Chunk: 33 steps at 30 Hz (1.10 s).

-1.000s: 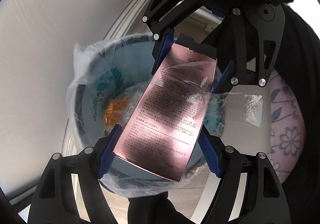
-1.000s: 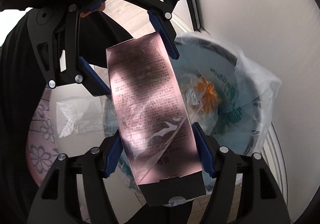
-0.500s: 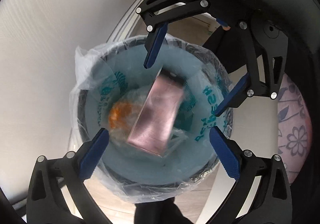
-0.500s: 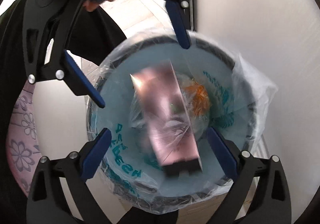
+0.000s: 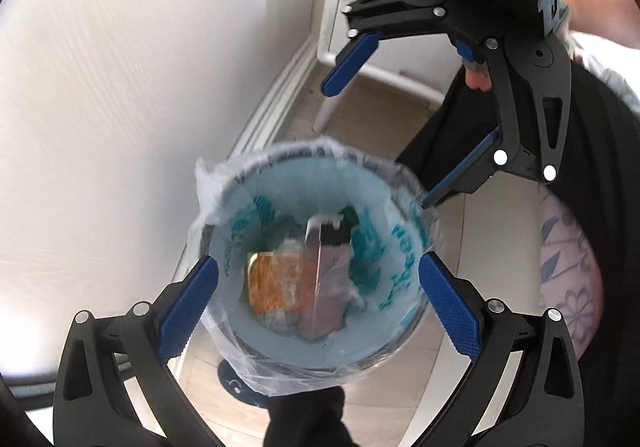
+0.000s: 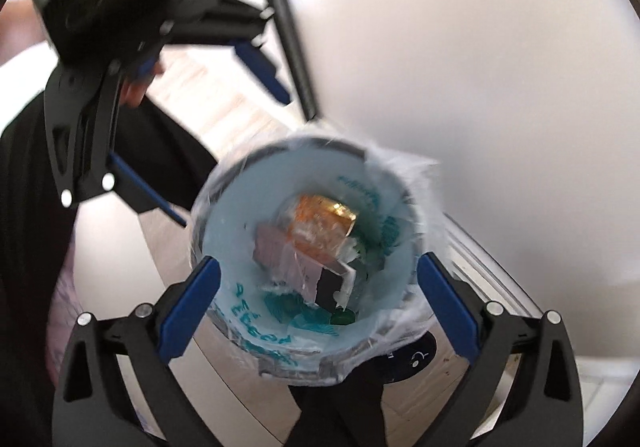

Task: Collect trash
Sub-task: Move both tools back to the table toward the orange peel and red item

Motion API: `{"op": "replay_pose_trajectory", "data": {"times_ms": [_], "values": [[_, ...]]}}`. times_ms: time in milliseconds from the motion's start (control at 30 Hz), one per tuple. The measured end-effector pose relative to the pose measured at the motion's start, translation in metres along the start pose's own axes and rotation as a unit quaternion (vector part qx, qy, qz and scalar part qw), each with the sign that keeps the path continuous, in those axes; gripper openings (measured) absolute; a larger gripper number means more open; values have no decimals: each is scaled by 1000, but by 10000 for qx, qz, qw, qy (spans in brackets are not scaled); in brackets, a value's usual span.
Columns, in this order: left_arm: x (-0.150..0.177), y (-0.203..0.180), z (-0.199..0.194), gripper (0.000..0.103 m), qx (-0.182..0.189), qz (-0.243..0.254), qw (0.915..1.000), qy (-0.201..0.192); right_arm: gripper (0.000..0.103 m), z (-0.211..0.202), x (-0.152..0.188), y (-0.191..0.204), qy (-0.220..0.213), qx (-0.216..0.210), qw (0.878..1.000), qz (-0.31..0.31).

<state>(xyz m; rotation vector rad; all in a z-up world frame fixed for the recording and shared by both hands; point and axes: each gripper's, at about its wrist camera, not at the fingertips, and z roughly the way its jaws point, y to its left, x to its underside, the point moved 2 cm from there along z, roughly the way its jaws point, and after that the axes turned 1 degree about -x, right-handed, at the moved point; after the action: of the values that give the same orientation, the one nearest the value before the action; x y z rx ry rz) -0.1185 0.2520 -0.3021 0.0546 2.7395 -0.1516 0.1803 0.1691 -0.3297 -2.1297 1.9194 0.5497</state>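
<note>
The pink box (image 5: 326,283) lies in the lined bin (image 5: 404,207) (drop done); both your grippers (image 5: 318,299) (image 6: 316,299) gape empty.

- Both views are bright with soft daylight; the white wall (image 5: 100,127) is washed out almost to pure white.
- Fisheye distortion bends straight lines and leaves dark corners around each circular picture.
- The trash bin (image 5: 308,267) and its contents are smeared by motion blur in both views.
- In the right wrist view the far hand-held gripper (image 6: 192,119) is heavily blurred.
- Glare glints on the bin's plastic liner (image 6: 404,163).
</note>
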Motion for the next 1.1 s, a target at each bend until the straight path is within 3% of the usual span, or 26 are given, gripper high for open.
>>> {"op": "replay_pose_trajectory", "data": {"times_ms": [300,567,833,1100], "values": [[-24,-16,-43,97,-126,-321,9980,-530,96,-65,-8,-1,-525,395,9971,383],[-54,-22,-81,97,-269,-728,9907,-1120,96,-116,0,-11,-1126,683,9854,1079],[-97,-37,-99,97,-288,-446,9892,-1366,96,-177,17,-30,-1715,1101,9658,1604],[-143,-62,-104,97,-248,-189,9871,-1568,96,-224,46,-41,-1931,1681,9462,1979]]}}
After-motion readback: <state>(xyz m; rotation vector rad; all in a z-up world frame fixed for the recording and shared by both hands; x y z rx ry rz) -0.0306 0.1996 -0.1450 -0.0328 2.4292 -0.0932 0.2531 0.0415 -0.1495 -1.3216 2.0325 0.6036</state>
